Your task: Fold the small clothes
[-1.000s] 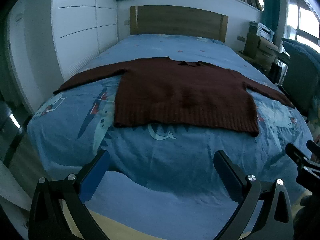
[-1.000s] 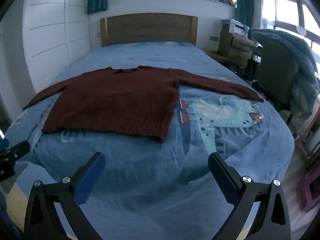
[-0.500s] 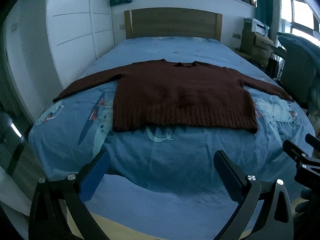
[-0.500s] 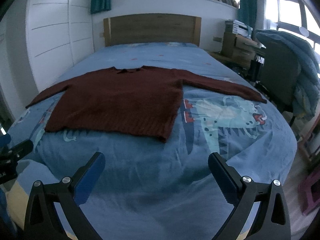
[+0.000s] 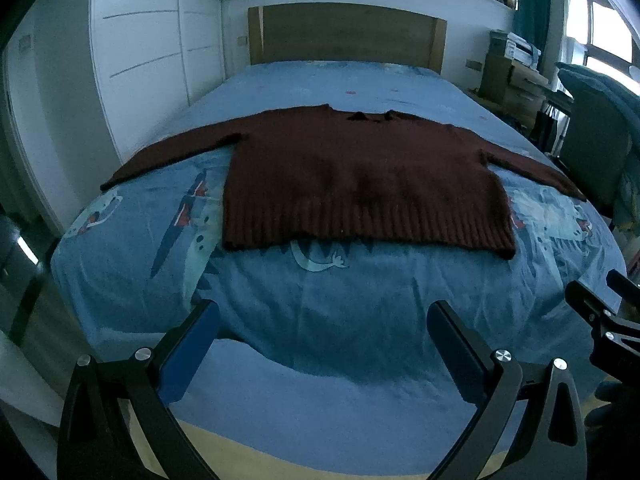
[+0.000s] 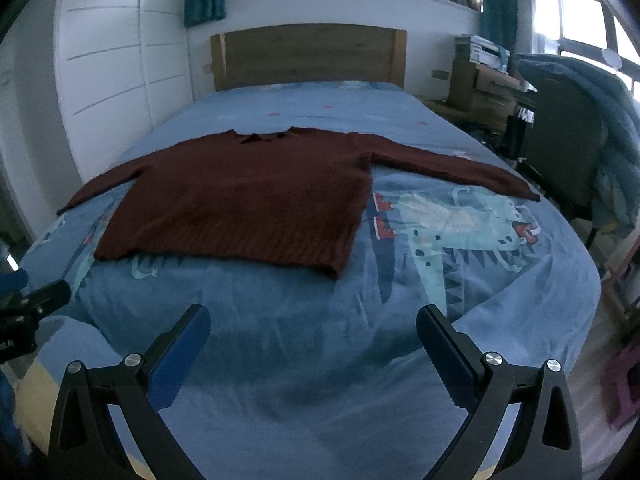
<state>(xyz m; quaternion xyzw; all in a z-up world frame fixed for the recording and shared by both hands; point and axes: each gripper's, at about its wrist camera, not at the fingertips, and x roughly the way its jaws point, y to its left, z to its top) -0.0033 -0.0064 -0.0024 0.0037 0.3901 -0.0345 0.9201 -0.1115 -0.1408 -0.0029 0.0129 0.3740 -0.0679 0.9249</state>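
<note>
A dark red knitted sweater (image 5: 360, 176) lies flat on the blue bed, sleeves spread to both sides, hem toward me. It also shows in the right wrist view (image 6: 248, 204). My left gripper (image 5: 322, 320) is open and empty, held above the foot of the bed, short of the hem. My right gripper (image 6: 312, 324) is open and empty, also over the foot of the bed, nearer the sweater's right corner. Each gripper shows at the edge of the other's view.
The bed (image 5: 320, 304) has a blue cartoon-print cover and a wooden headboard (image 5: 344, 36). White wardrobes (image 5: 136, 60) stand on the left. A chair draped with a blue blanket (image 6: 576, 136) and a wooden cabinet (image 6: 484, 92) stand on the right.
Both views have shifted a little: the sweater sits slightly lower and more centred in the left wrist view. Both grippers stay open. The sweater has not moved.
</note>
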